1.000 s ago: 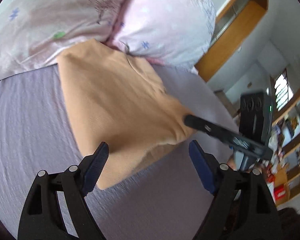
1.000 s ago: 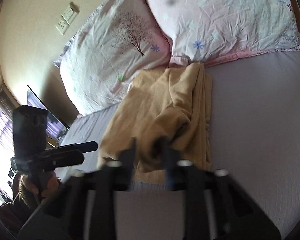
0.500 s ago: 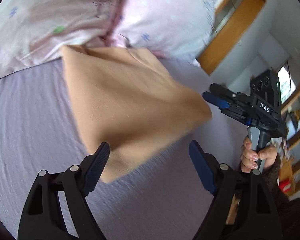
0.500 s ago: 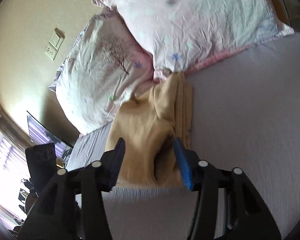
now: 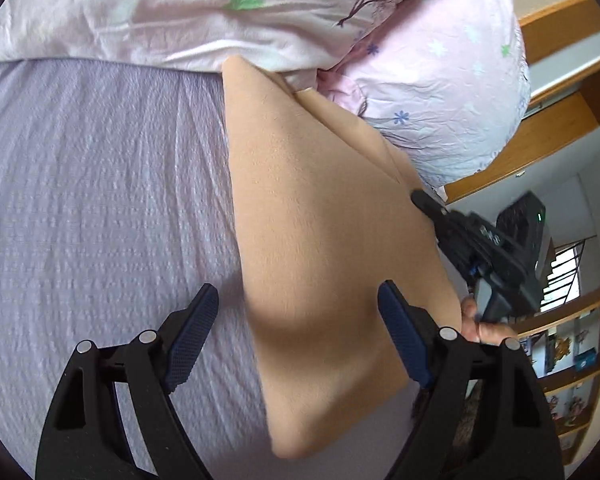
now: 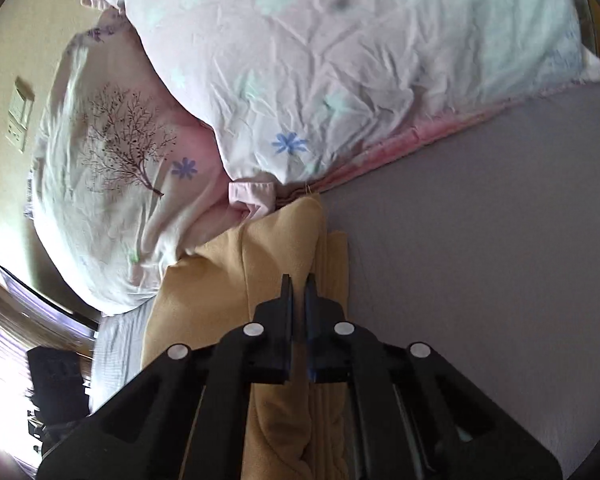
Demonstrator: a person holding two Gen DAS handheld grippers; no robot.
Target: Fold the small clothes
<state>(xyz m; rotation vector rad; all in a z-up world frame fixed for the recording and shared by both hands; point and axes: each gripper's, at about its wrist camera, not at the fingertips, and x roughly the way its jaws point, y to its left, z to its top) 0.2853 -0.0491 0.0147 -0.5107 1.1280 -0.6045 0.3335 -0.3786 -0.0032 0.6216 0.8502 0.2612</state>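
A tan garment [image 5: 324, 240] lies on the lilac bed sheet [image 5: 100, 200], its far end against the pillows. My left gripper [image 5: 296, 332] is open and empty, hovering over the garment's near part. My right gripper [image 6: 298, 292] has its jaws closed on a fold of the tan garment [image 6: 220, 288] along its right edge. In the left wrist view the right gripper [image 5: 424, 200] shows at the garment's right edge, with the hand holding it below.
Two pink-white patterned pillows [image 5: 440, 92] [image 6: 340, 60] lie at the head of the bed. A wooden headboard [image 5: 540, 136] and shelves [image 5: 572, 360] stand on the right. A wall socket [image 6: 18, 120] is on the left wall.
My right gripper opened, moved forward along the garment's edge, then closed on a fold of it. My left gripper moved closer over the garment and stayed open.
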